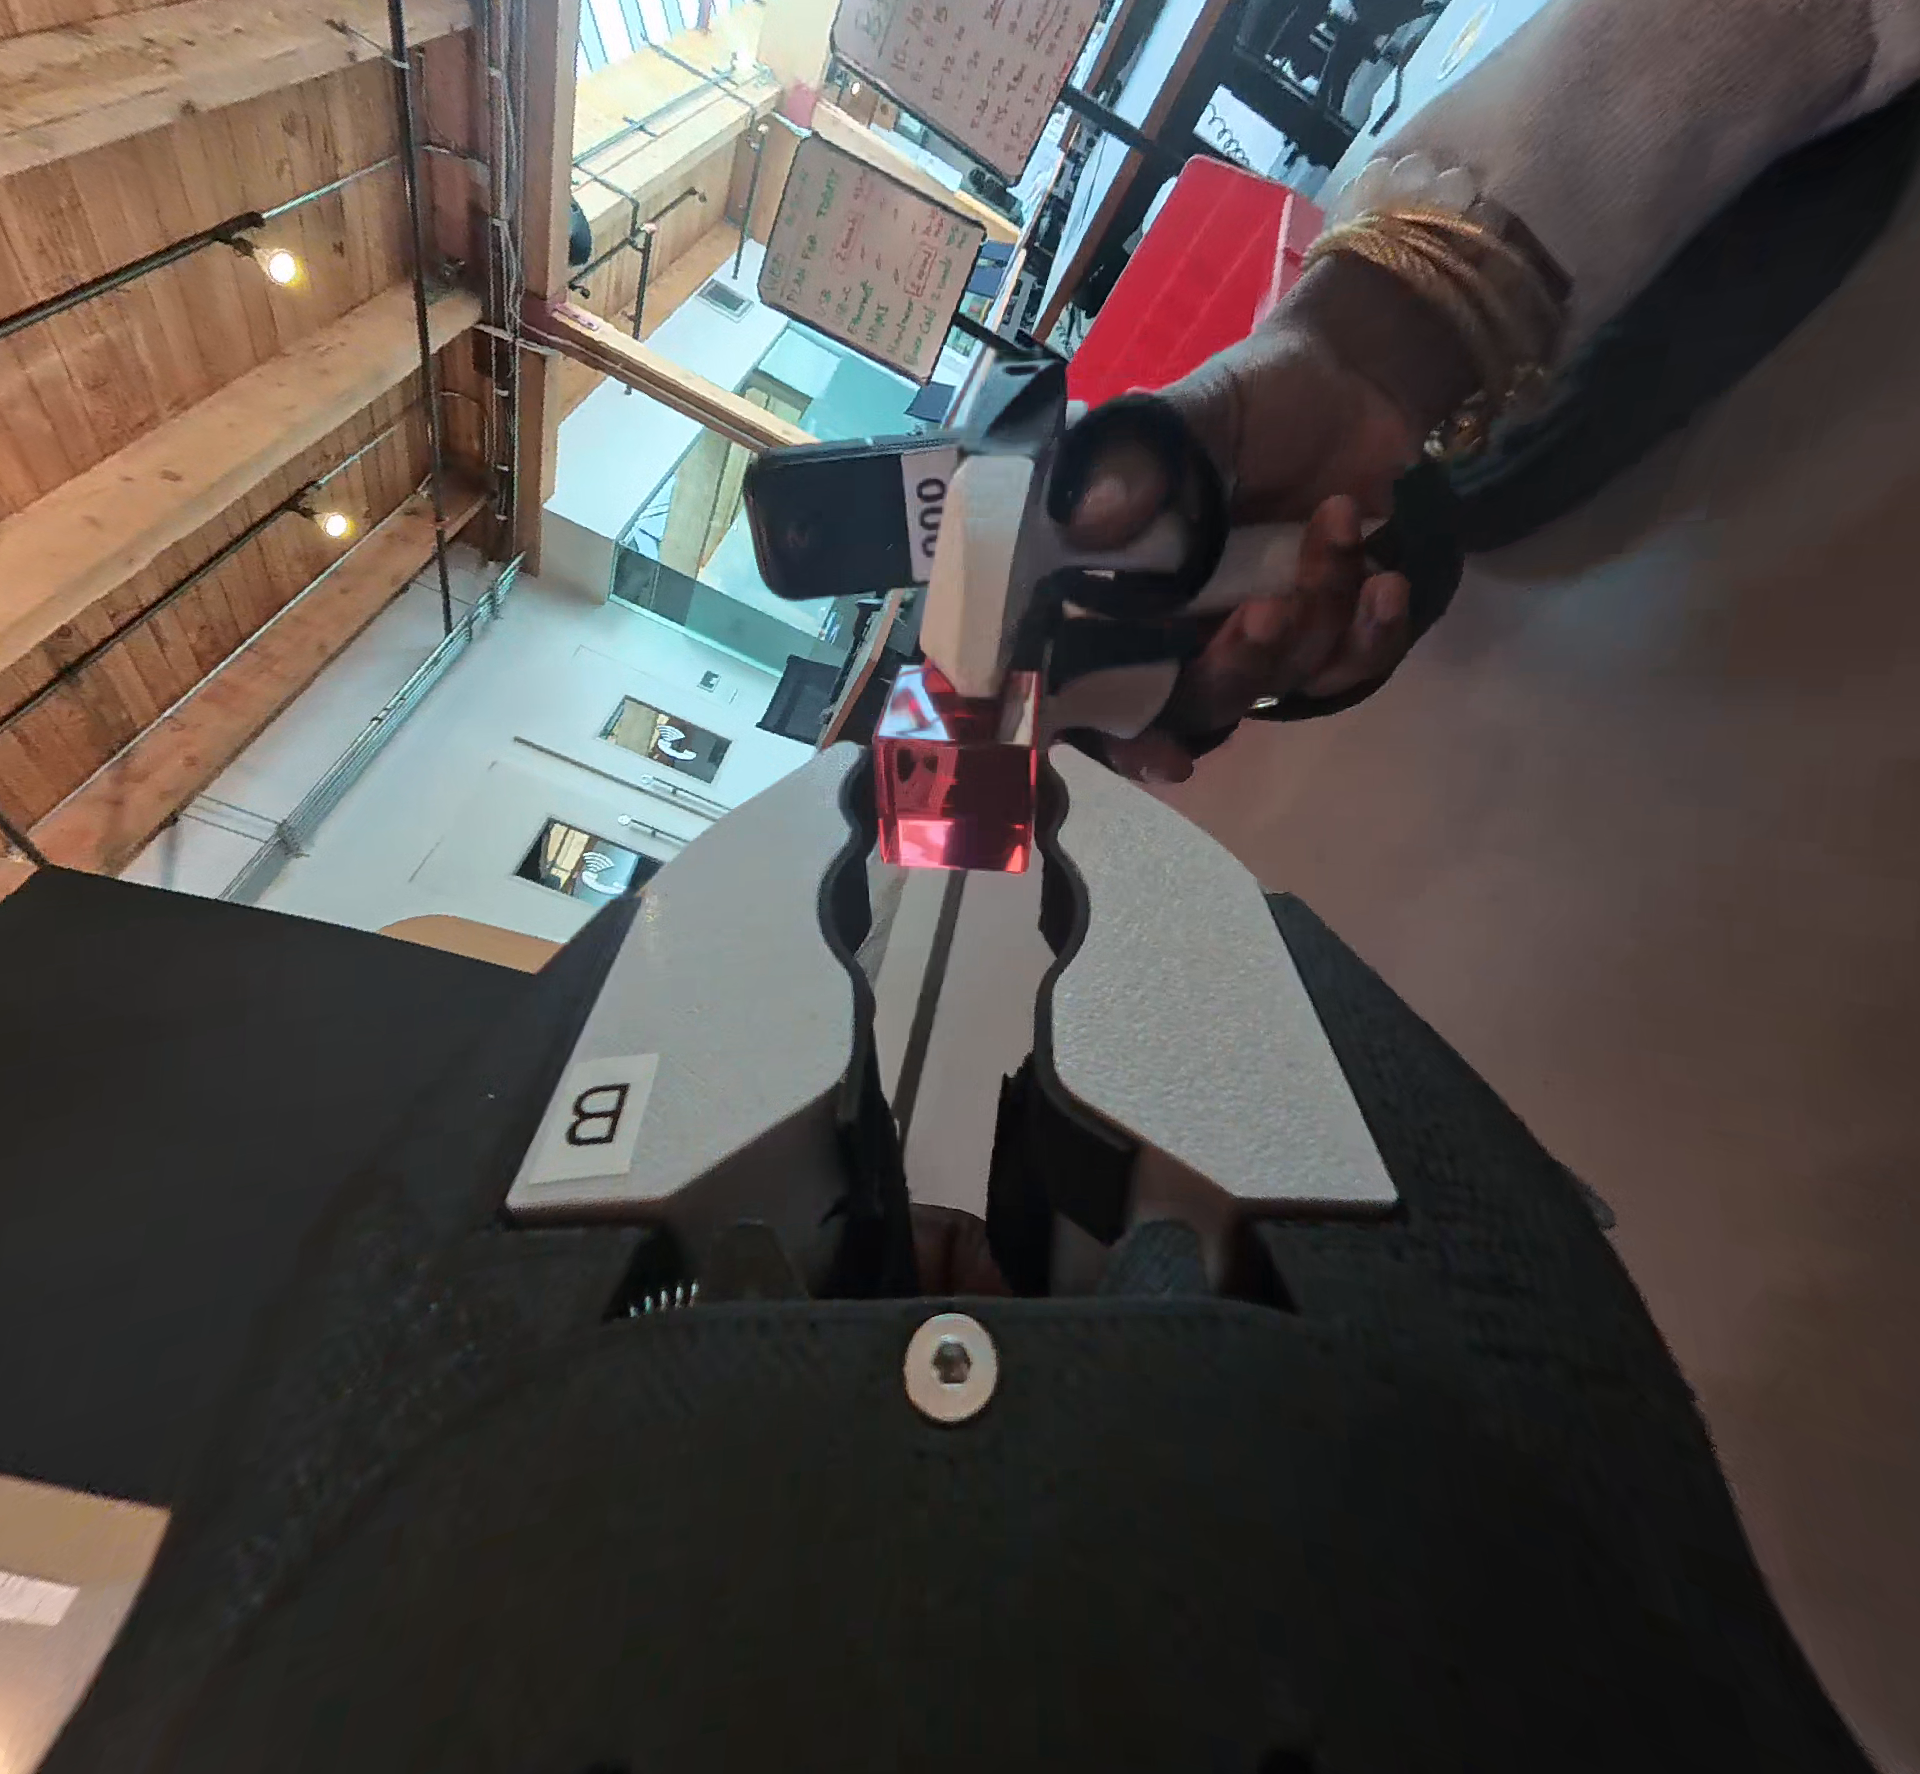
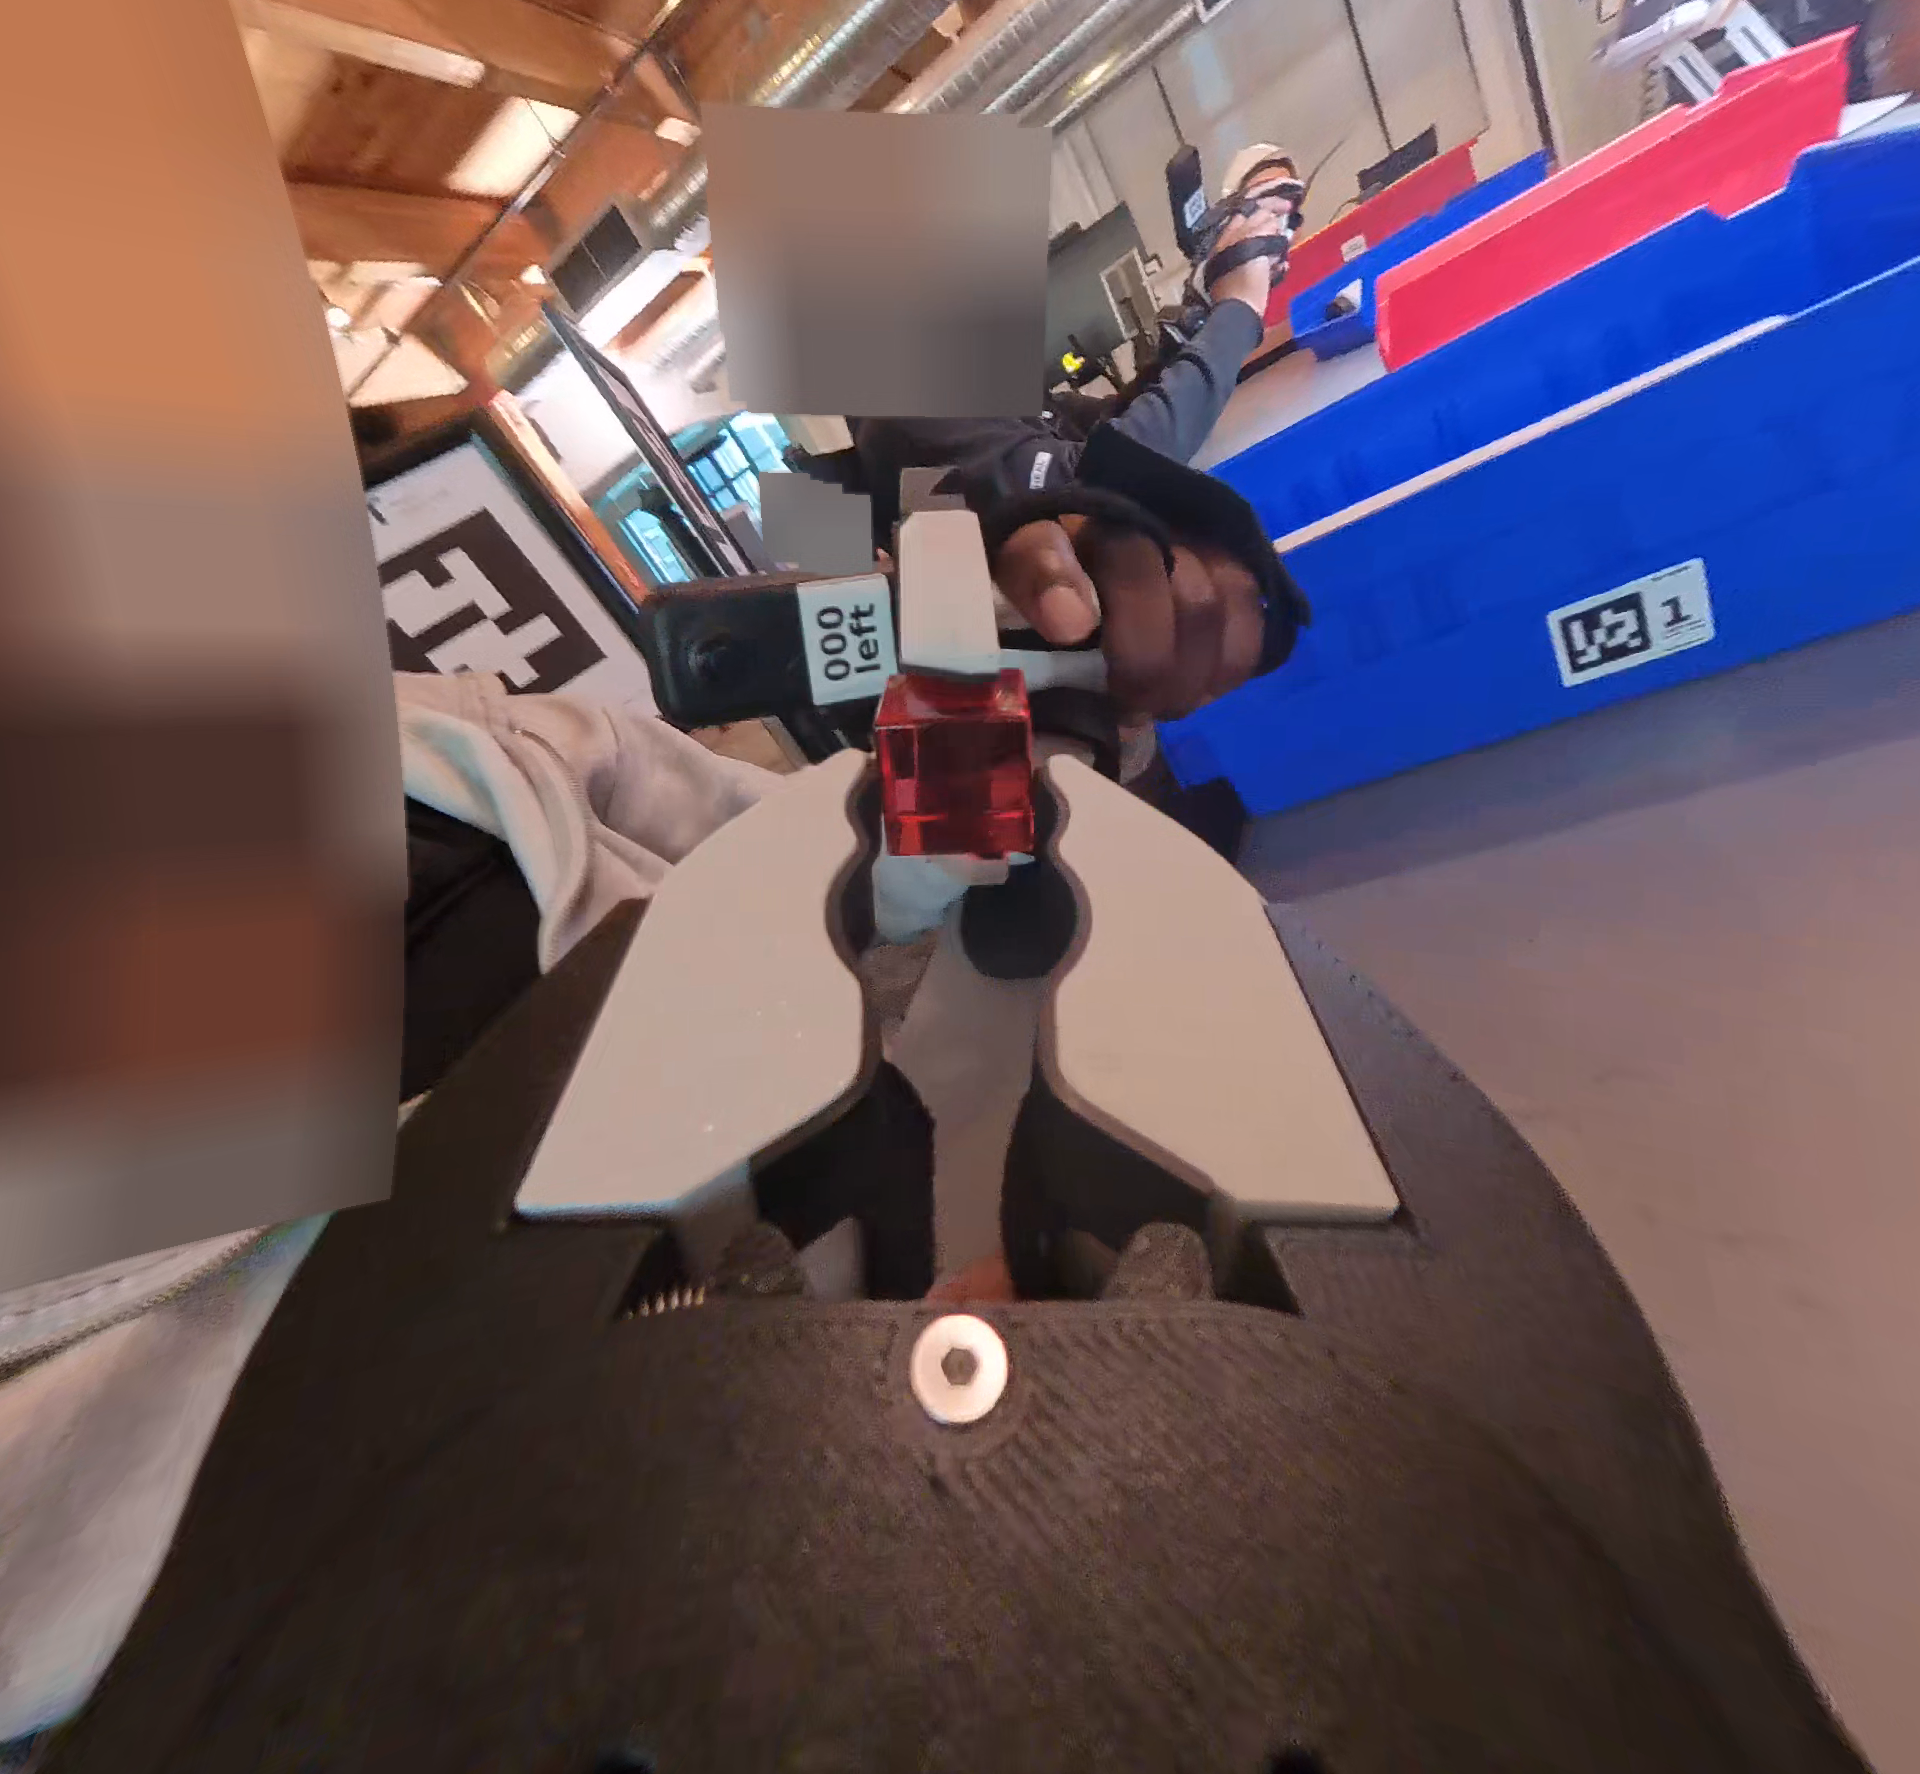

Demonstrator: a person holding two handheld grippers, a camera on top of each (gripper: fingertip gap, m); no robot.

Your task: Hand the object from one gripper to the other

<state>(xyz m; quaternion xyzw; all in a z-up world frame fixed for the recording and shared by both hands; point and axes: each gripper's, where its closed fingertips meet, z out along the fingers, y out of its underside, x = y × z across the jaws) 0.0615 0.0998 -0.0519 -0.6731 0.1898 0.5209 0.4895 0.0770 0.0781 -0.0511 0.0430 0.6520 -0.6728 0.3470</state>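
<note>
Grey table (image 2: 1558, 945) under timber ceiling | blue bins (image 2: 1455, 581) behind red cube (image 2: 956, 768), contents unseen | left gripper (image 1: 954, 820) and right gripper (image 2: 956, 805) both clamping cube

1. Your left gripper (image 1: 954, 815) and your right gripper (image 2: 954, 805) meet tip to tip, with the red translucent plastic cube (image 1: 954, 805) between both pairs of fingertips, held above the grey bench (image 2: 1621, 893).
2. In the right wrist view, the long blue plastic bin (image 2: 1558, 519) lies on the bench to the right of the cube.
3. The red plastic bins (image 2: 1600, 259) sit behind it, nearer the far edge.
</note>
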